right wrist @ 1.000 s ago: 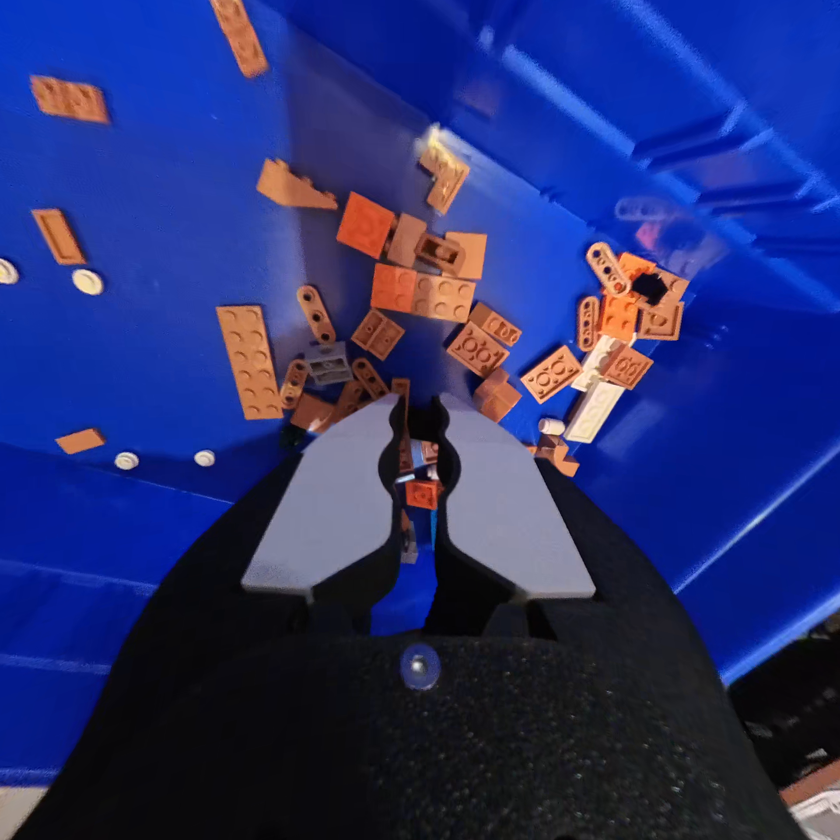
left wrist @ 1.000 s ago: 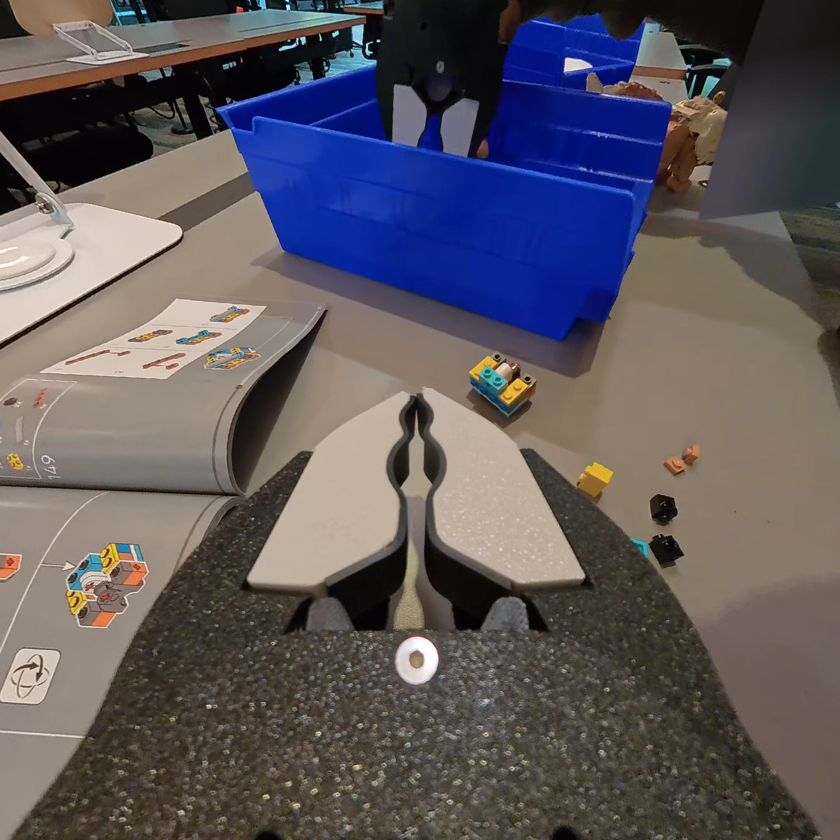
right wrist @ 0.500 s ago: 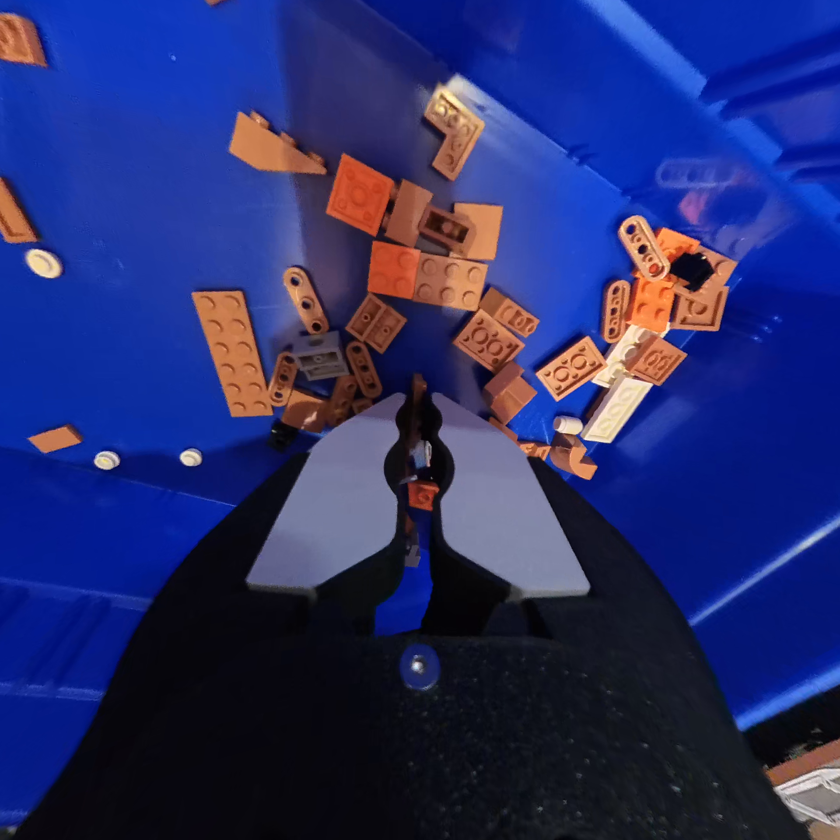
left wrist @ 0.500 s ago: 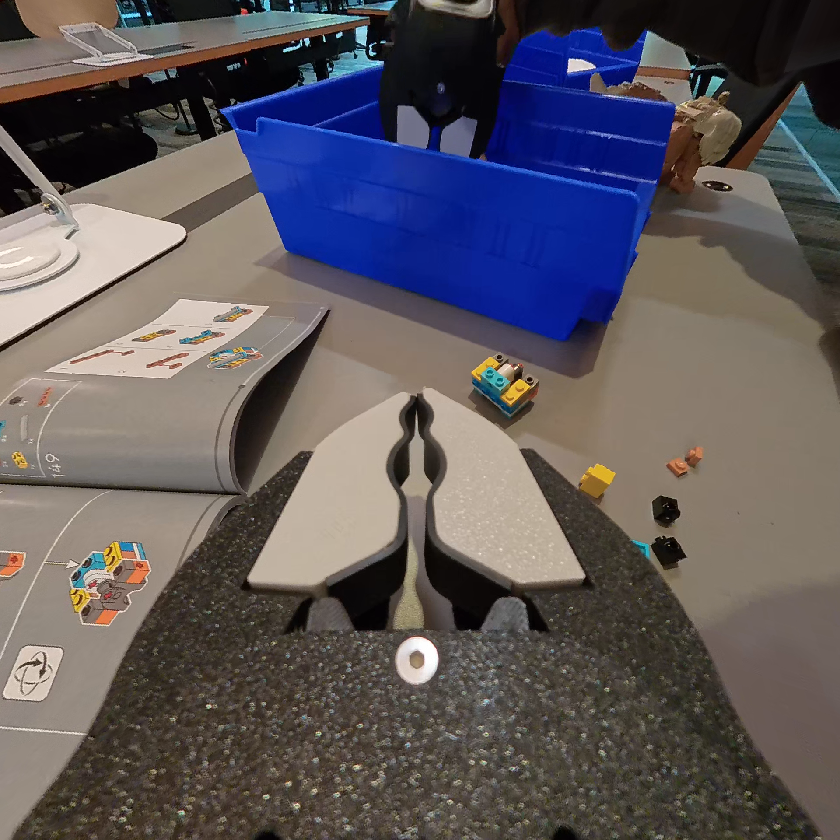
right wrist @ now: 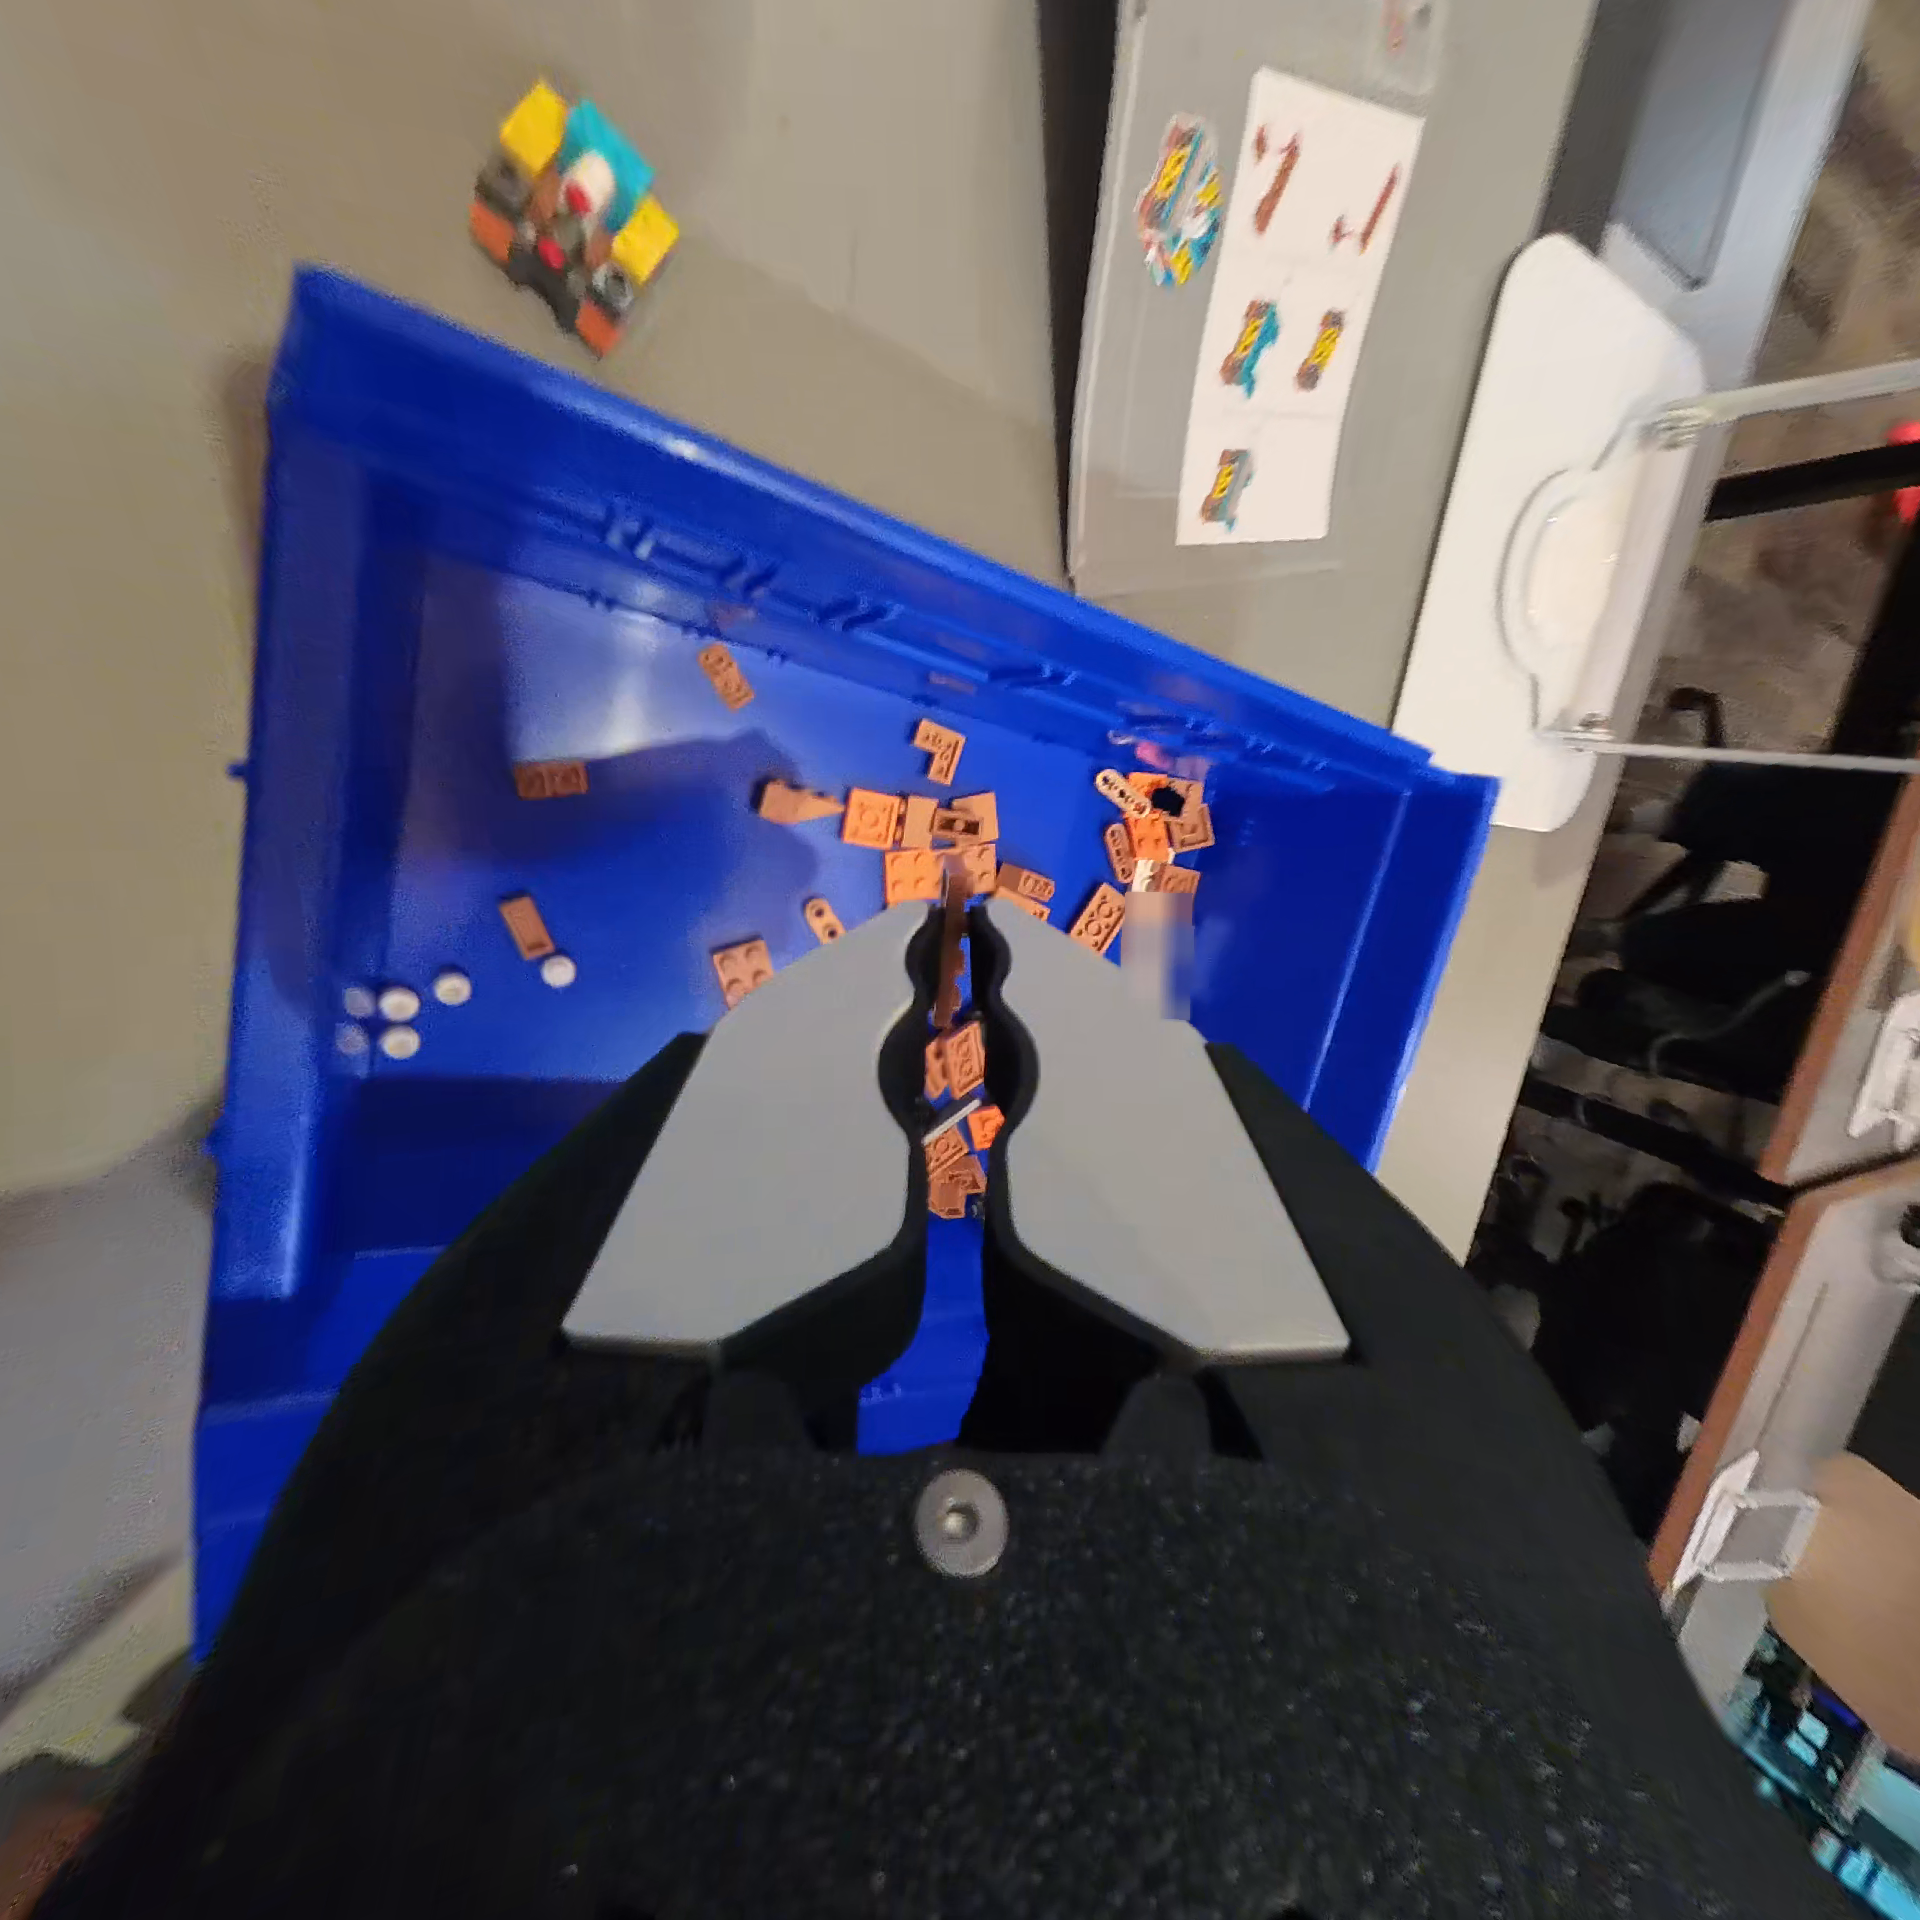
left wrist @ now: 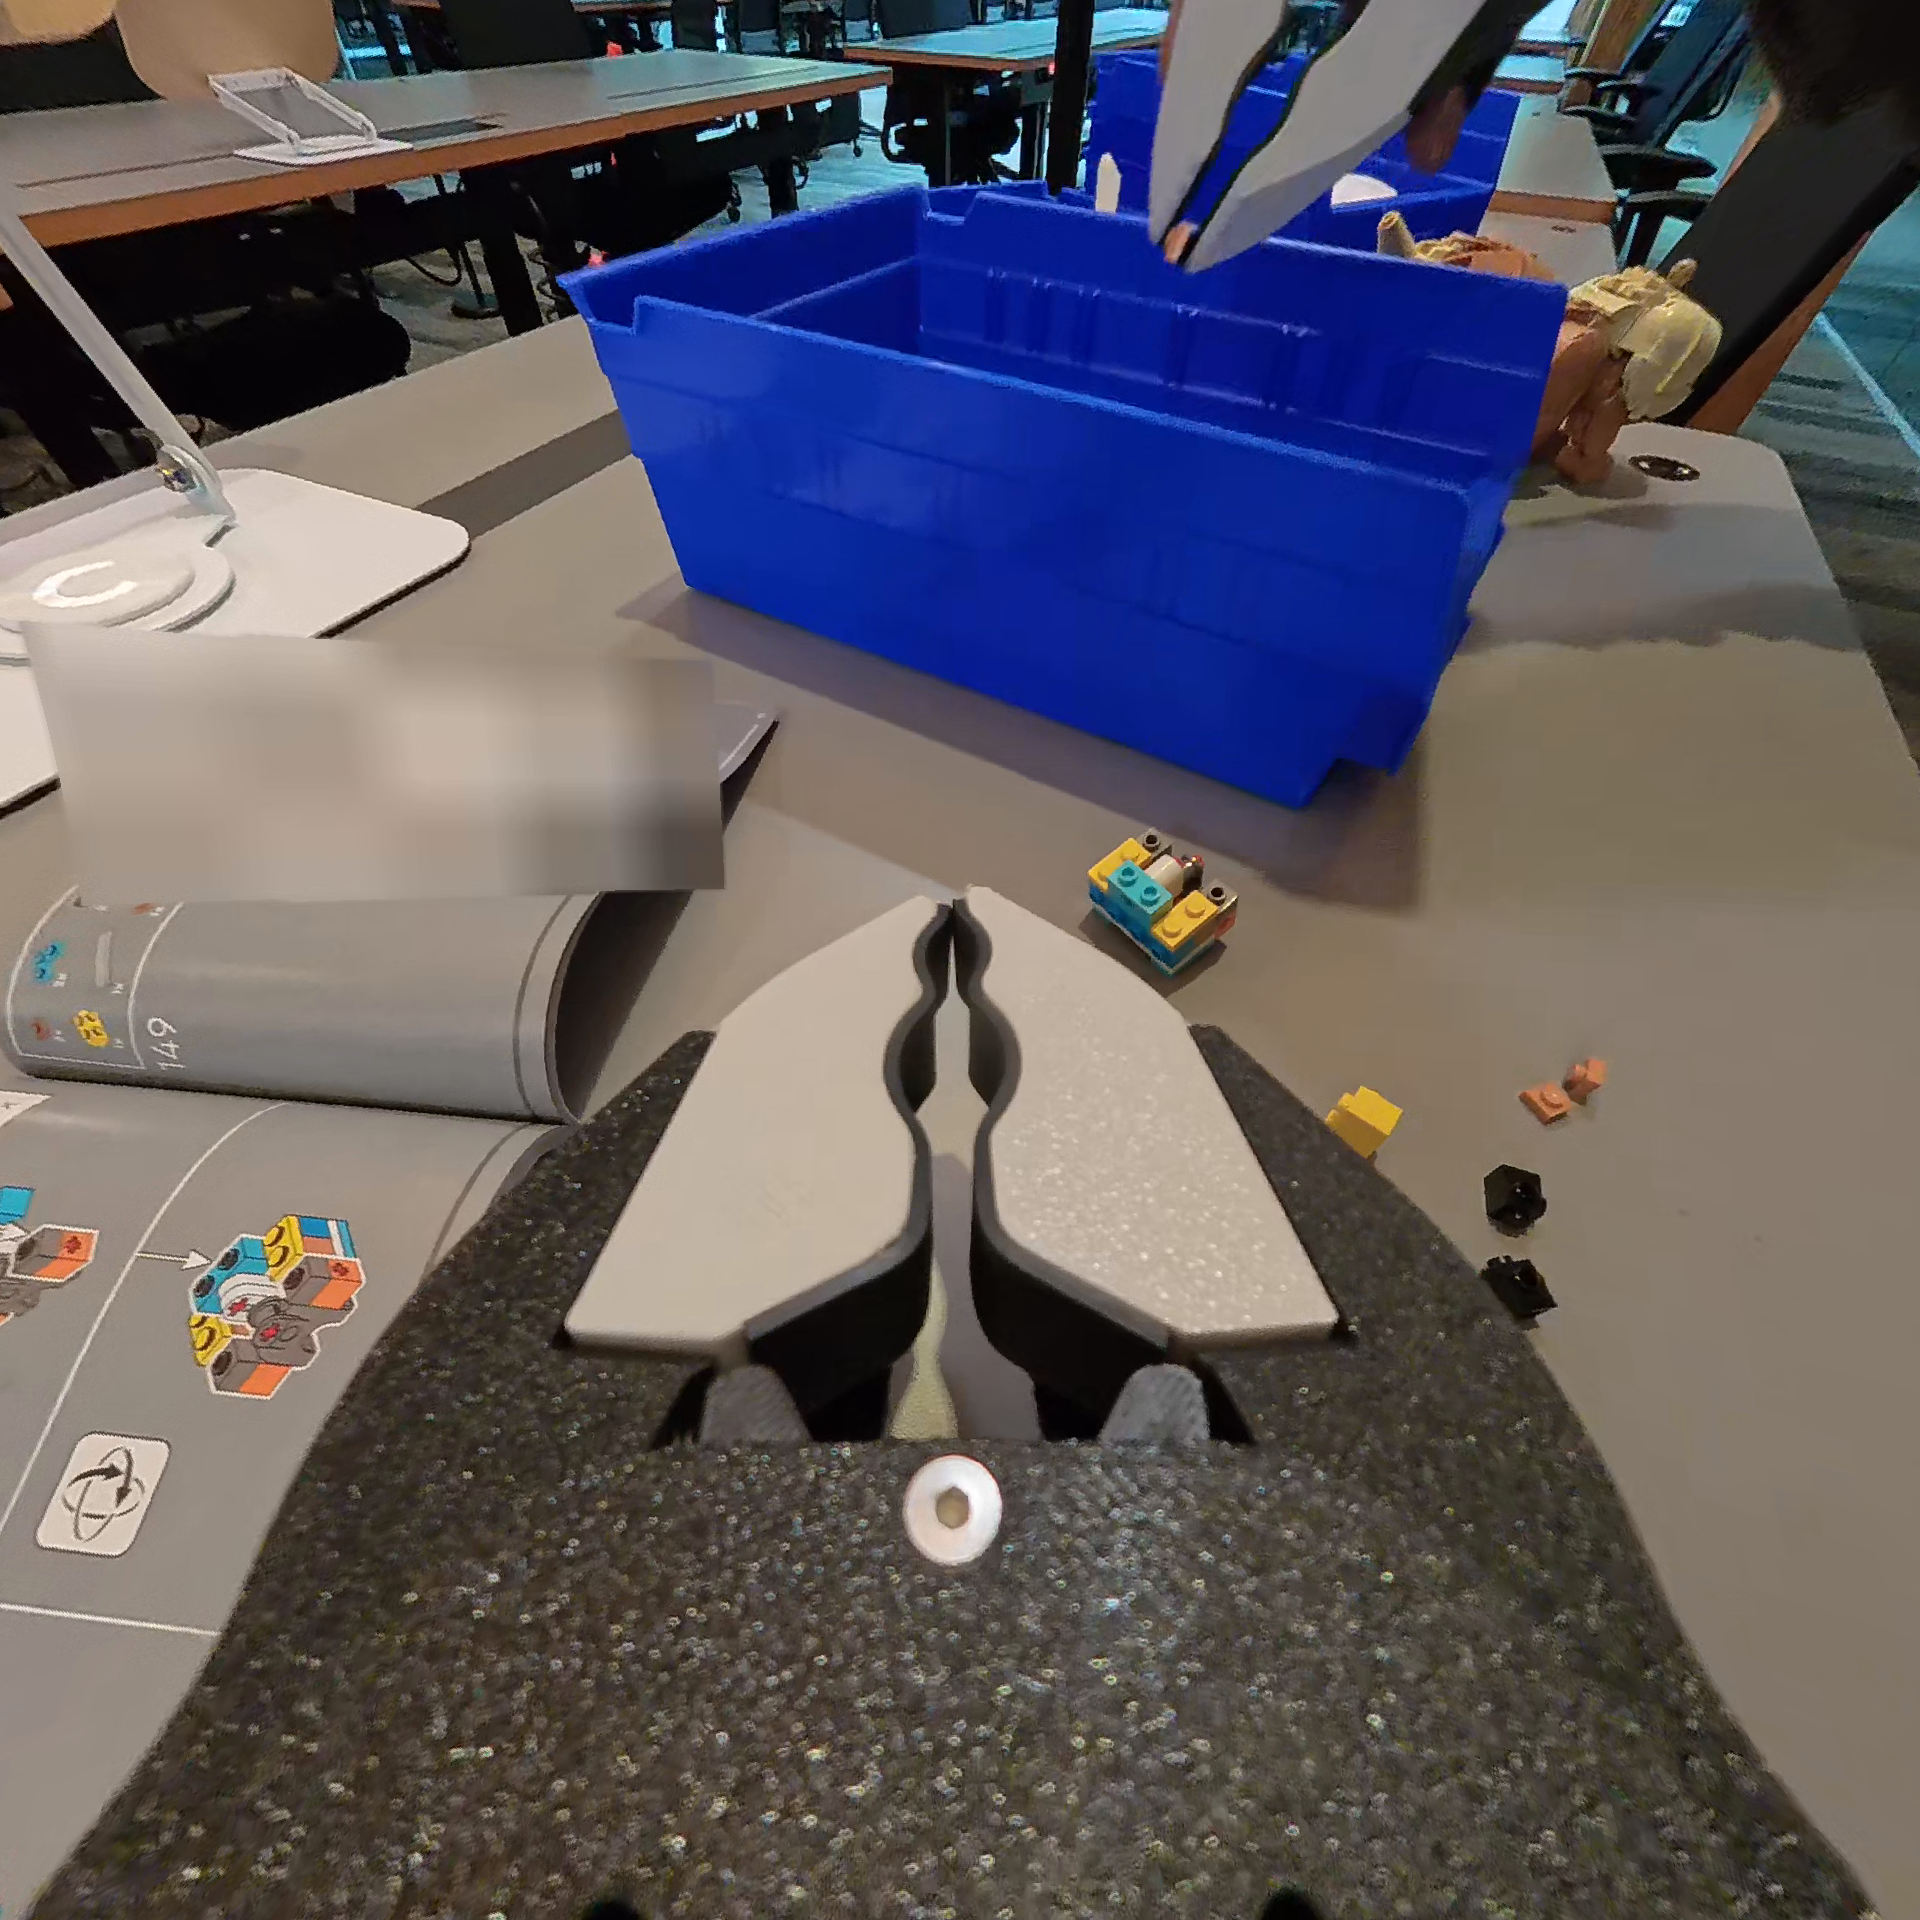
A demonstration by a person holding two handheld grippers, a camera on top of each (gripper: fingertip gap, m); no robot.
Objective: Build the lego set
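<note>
Closed left tongs (left wrist: 951,920) hover near the small lego build (left wrist: 1161,902).

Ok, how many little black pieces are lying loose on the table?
2. Both lie right of the left tool: one black piece farther off, the other nearer the camera. More could be hidden under the tool.

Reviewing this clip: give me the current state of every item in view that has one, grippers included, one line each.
Left gripper: shut, empty, low over the table.
Right gripper: shut on a thin brown piece, above the blue bin.
Blue bin: open-topped, upright, loose orange-brown pieces on its floor.
Small colourful assembly: partly built, on the table beside the bin.
Instruction booklet: lying open.
Yellow brick: loose on the table.
</note>
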